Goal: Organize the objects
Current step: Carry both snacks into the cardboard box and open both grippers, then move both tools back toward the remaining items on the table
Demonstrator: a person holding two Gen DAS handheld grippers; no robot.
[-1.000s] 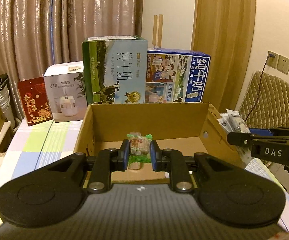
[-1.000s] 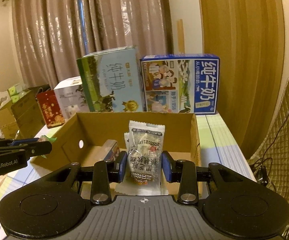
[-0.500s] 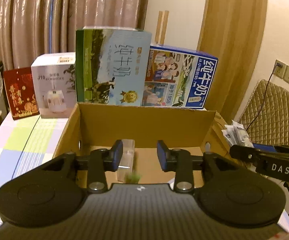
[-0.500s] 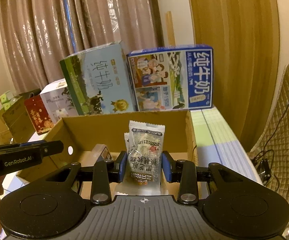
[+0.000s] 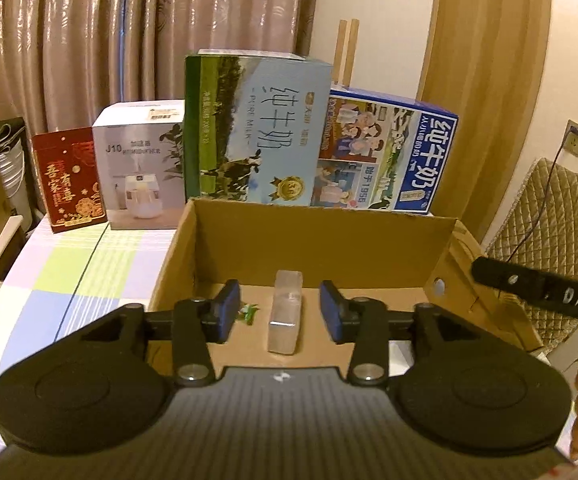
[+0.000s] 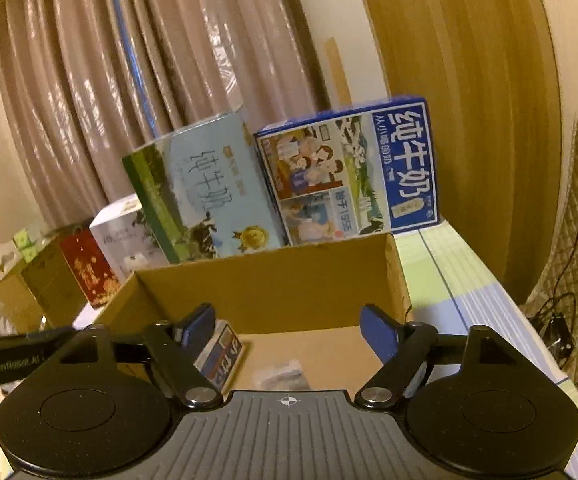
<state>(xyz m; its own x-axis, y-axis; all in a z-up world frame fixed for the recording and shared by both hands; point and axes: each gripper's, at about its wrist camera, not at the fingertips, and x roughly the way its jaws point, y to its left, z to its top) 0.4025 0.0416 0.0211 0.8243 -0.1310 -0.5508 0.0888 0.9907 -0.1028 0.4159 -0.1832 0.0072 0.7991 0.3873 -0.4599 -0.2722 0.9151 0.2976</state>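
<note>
Left gripper (image 5: 277,311) is released, jaws apart and empty. Right gripper (image 6: 287,334) is likewise spread wide. The small box (image 5: 286,316) lies inside the cardboard box (image 5: 313,240), directly ahead of the left gripper, long axis running near to far.

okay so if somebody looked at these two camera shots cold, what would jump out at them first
Probably the open cardboard box in the middle, with both grippers open over it: the left gripper and the right gripper. Next, the two big milk cartons standing behind it, the green and pale blue carton beside the blue carton. A clear wrapped bar lies on the box floor.
</note>
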